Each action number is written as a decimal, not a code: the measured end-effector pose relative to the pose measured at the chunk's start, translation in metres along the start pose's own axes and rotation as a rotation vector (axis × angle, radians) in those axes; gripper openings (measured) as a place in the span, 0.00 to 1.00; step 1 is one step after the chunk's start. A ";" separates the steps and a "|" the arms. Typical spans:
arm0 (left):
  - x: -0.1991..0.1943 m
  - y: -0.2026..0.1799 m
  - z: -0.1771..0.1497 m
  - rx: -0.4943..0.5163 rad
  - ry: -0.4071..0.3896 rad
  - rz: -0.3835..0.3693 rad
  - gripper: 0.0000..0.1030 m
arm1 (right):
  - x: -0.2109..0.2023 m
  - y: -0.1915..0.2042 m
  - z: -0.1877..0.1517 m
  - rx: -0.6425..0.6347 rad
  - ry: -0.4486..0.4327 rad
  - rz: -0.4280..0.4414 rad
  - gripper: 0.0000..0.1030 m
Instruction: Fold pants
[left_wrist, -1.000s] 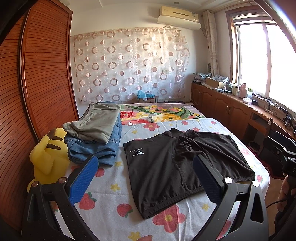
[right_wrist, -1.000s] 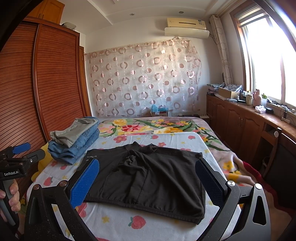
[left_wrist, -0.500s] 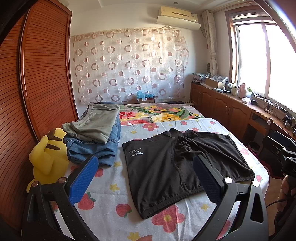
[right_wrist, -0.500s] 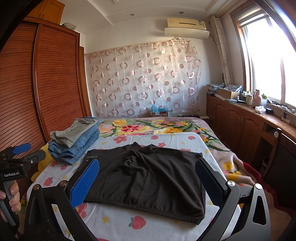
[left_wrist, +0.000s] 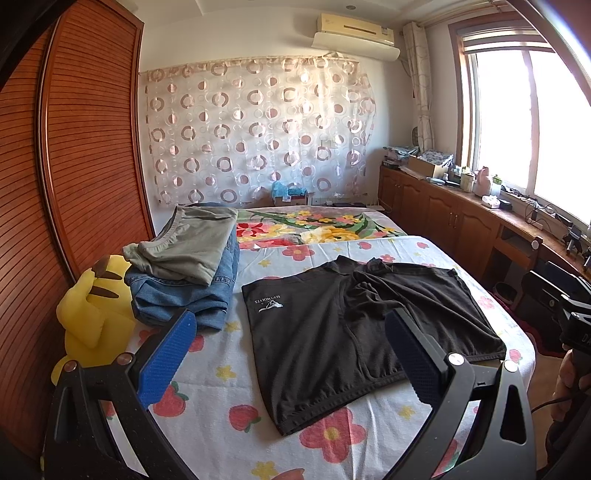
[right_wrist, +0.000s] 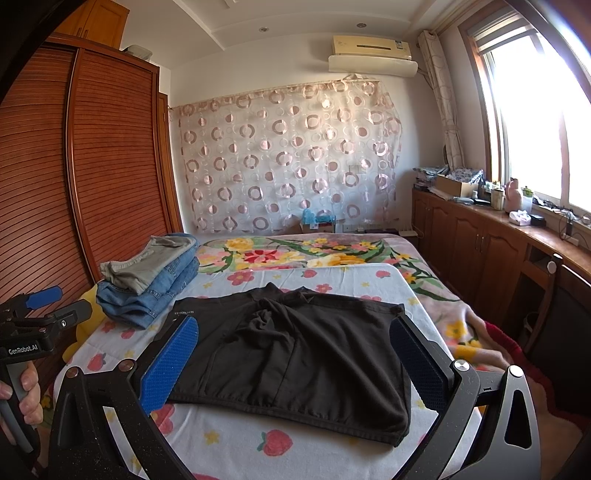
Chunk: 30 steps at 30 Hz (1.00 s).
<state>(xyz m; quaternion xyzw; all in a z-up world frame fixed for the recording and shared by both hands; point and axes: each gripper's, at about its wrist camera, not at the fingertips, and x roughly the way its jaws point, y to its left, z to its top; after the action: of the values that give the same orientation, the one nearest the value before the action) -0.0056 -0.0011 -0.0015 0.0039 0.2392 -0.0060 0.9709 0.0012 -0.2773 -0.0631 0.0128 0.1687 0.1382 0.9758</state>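
Observation:
Black shorts (left_wrist: 354, 328) lie spread flat on the bed, with a small white logo at their left corner and a bunched crease near the far middle. The right wrist view shows the same shorts (right_wrist: 299, 354) from the foot of the bed. My left gripper (left_wrist: 291, 339) hovers open above the bed's near edge, left of the shorts' centre, holding nothing. My right gripper (right_wrist: 295, 347) is open too, its blue pads framing the shorts from the near side without touching them.
A pile of folded clothes (left_wrist: 188, 266), grey on top of denim, sits at the bed's left (right_wrist: 147, 280). A yellow plush toy (left_wrist: 88, 321) leans against the wooden wardrobe (left_wrist: 74, 166). Wooden cabinets (right_wrist: 480, 251) run along the right wall under the window. A hand (right_wrist: 26, 395) holds the left gripper's handle.

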 end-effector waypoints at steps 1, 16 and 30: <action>0.000 0.000 0.000 -0.001 0.000 0.001 0.99 | 0.000 0.000 0.000 0.000 0.000 0.000 1.00; 0.000 0.000 0.000 -0.001 0.000 -0.001 0.99 | 0.000 0.000 0.000 0.001 0.000 0.001 1.00; 0.009 -0.019 -0.005 0.002 0.048 0.004 0.99 | 0.007 -0.011 -0.005 -0.002 0.042 0.002 1.00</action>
<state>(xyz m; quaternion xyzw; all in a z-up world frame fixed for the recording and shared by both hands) 0.0001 -0.0203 -0.0102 0.0055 0.2624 -0.0043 0.9649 0.0091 -0.2865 -0.0704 0.0092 0.1888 0.1398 0.9720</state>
